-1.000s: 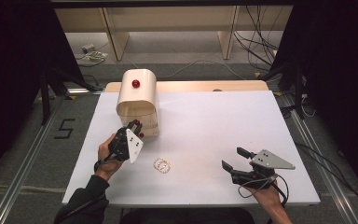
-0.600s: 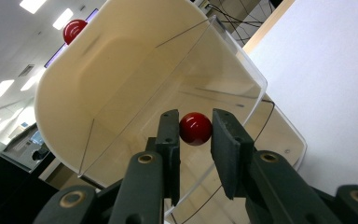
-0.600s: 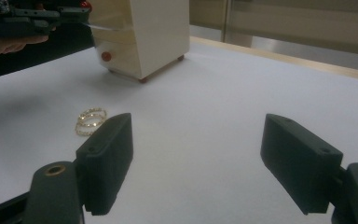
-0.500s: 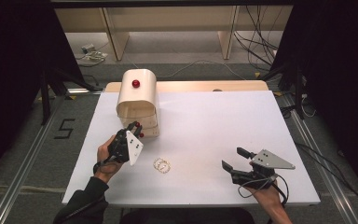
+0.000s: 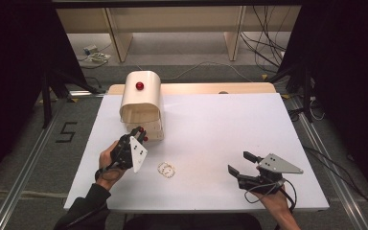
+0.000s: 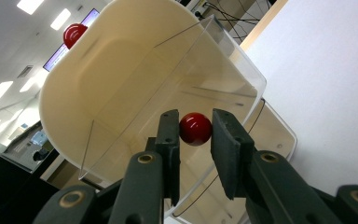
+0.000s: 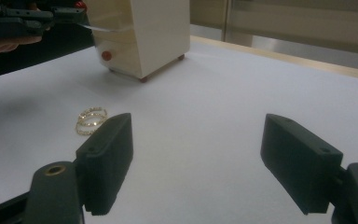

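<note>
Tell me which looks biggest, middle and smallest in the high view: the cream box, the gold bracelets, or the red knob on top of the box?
1. The cream box, by far the biggest.
2. The gold bracelets, a small pile on the white table.
3. The red knob, a bit smaller than the bracelets, though the two are fairly close.

High view overhead; tong views close, level.

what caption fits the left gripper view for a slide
Left gripper closed on the red knob of a cream box's clear lid.
</note>
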